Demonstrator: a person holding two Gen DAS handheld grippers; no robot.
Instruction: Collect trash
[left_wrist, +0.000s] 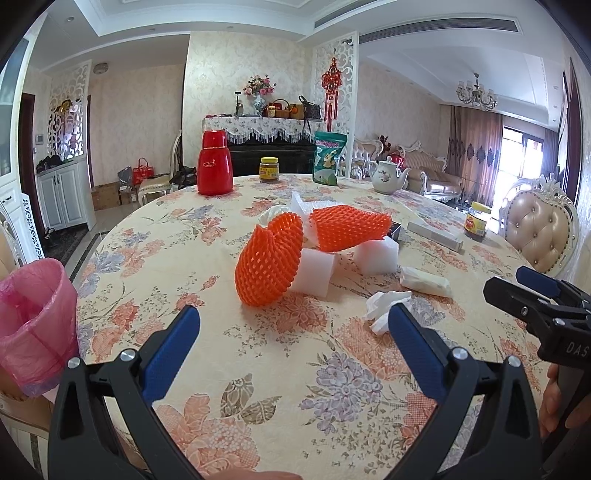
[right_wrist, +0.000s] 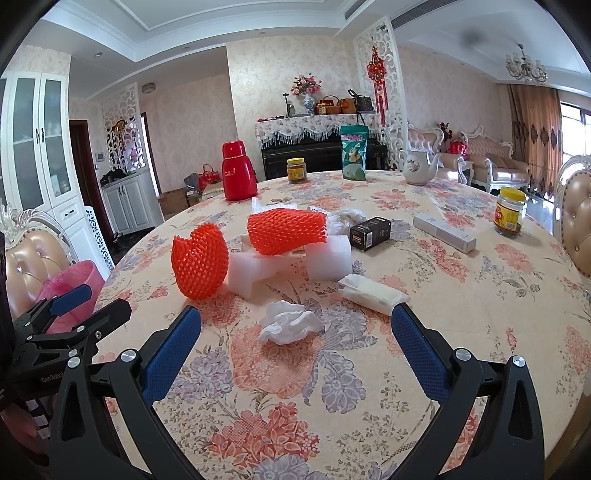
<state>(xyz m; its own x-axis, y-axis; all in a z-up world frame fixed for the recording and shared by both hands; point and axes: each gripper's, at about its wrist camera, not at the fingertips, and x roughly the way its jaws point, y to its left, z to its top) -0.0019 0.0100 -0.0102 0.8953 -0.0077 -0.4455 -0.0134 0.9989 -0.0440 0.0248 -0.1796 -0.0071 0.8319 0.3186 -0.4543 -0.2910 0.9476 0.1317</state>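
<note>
While hovering low over the flowered tablecloth (left_wrist: 229, 354), showed the left gripper (left_wrist: 293, 310) released, blue pads spread wide at the bottom of the left wrist frame and grasping nothing. Showed the right gripper (right_wrist: 295, 310) released as well, pads equally wide and empty.

Framed a crumpled white tissue (right_wrist: 290, 326) just ahead of the right gripper's opening, low in the centre of the right wrist frame. Caught a flat tissue packet (right_wrist: 373, 291) just to its right. Further up, near the frame centre, found two orange foam nets: one (left_wrist: 267, 266) standing on end, the other (left_wrist: 351, 229) lying on its side behind it. Noted white foam blocks (left_wrist: 316, 271) beside and under both nets. Placed a small black box (right_wrist: 369, 232) and a long white box (right_wrist: 443, 232) right of the pile.

Spotted a bin lined with a pink bag (left_wrist: 33, 317) off the table edge at the lower left of the left wrist frame. Along the far table edge, picked out a red flask (left_wrist: 214, 164), a green pouch (left_wrist: 328, 158) and a white teapot (left_wrist: 388, 177).
</note>
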